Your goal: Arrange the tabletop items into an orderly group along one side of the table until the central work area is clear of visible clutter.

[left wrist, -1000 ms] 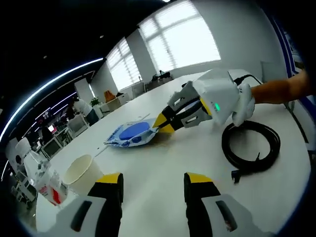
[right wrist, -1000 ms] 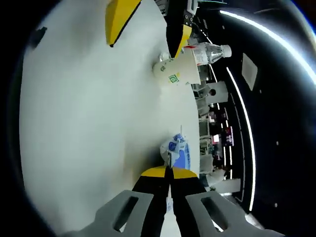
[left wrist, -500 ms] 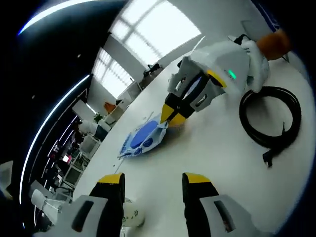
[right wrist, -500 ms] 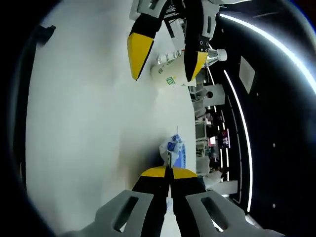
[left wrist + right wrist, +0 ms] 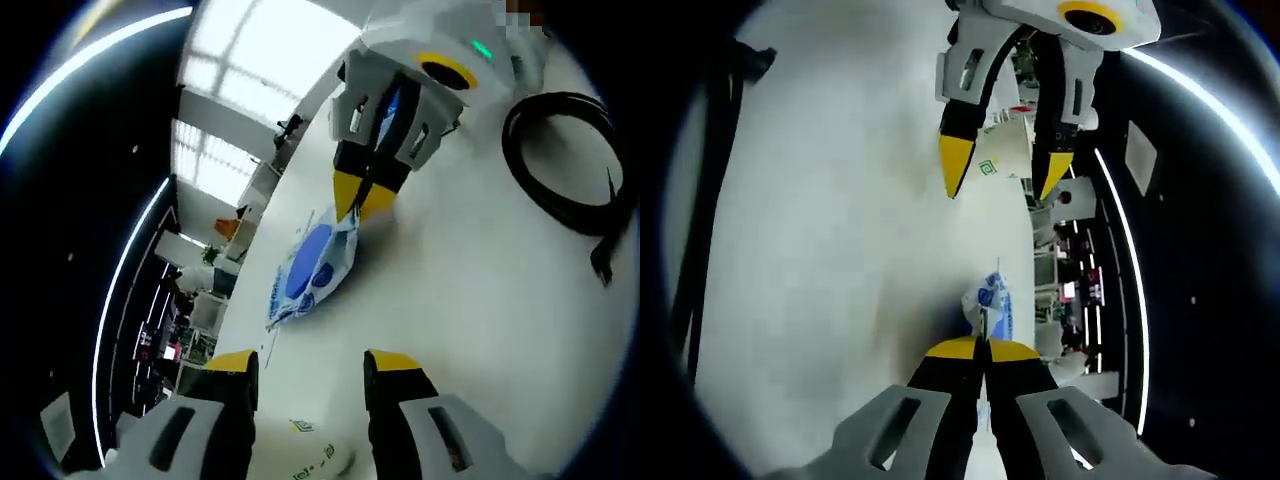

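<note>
A blue and white packet (image 5: 312, 266) lies on the white table (image 5: 470, 290). My right gripper (image 5: 361, 197) enters the left gripper view from above, shut on the packet's near corner. In the right gripper view the same gripper (image 5: 978, 348) is shut on the packet (image 5: 992, 305), which sticks out past the yellow tips. My left gripper (image 5: 305, 365) is open with nothing between its fingers, and a white paper cup (image 5: 315, 460) lies just under them. In the right gripper view the left gripper (image 5: 1002, 165) hangs open in front of the cup (image 5: 1002, 160).
A coiled black cable (image 5: 570, 160) lies on the table beside the right gripper, and its edge (image 5: 695, 230) runs down the left of the right gripper view. Office desks and windows (image 5: 240, 130) stand beyond the table.
My left gripper has moved closer over the cup toward the right gripper. The right gripper keeps its hold on the packet.
</note>
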Available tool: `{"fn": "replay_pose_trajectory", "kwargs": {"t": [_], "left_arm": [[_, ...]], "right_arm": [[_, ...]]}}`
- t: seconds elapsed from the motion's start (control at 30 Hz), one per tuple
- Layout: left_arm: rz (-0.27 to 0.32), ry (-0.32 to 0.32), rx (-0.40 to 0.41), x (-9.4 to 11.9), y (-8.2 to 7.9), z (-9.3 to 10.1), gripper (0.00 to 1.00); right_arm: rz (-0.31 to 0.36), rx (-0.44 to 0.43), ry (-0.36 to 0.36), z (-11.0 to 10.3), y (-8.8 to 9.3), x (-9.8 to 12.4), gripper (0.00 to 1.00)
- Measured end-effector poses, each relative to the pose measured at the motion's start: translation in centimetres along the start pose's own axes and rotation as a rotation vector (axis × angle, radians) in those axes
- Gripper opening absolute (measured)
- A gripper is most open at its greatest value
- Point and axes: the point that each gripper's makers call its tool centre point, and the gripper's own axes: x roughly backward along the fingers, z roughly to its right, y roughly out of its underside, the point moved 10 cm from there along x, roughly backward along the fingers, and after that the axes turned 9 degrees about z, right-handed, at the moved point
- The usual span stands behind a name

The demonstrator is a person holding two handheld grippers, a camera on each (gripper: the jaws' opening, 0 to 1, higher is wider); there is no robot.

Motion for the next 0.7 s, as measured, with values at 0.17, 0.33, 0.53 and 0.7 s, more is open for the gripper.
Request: {"fn": "replay_pose_trajectory", "kwargs": {"t": [0.17, 0.33, 0.53, 0.7], "left_arm": [[-0.024, 0.009, -0.068, -1.1, 0.1, 0.1, 0.41], [-0.022, -0.007, -0.218, -2.2, -0.6, -0.4, 0.41], [-0.032, 0.023, -0.352, -4.2, -1.1, -0.8, 0.39], [-0.016, 0.025, -0.39, -5.1, -0.7, -0.6, 0.37]], "right_arm": [[0.006, -0.002, 0.003, -0.1, 0.0, 0.3, 0.0], [0.019, -0.003, -0.008, -0.4, 0.0, 0.4, 0.0], [0.023, 0.0, -0.007, -0.5, 0.2, 0.9, 0.0], [0.026, -0.004, 0.005, -0.2, 0.4, 1.4, 0.0]]}}
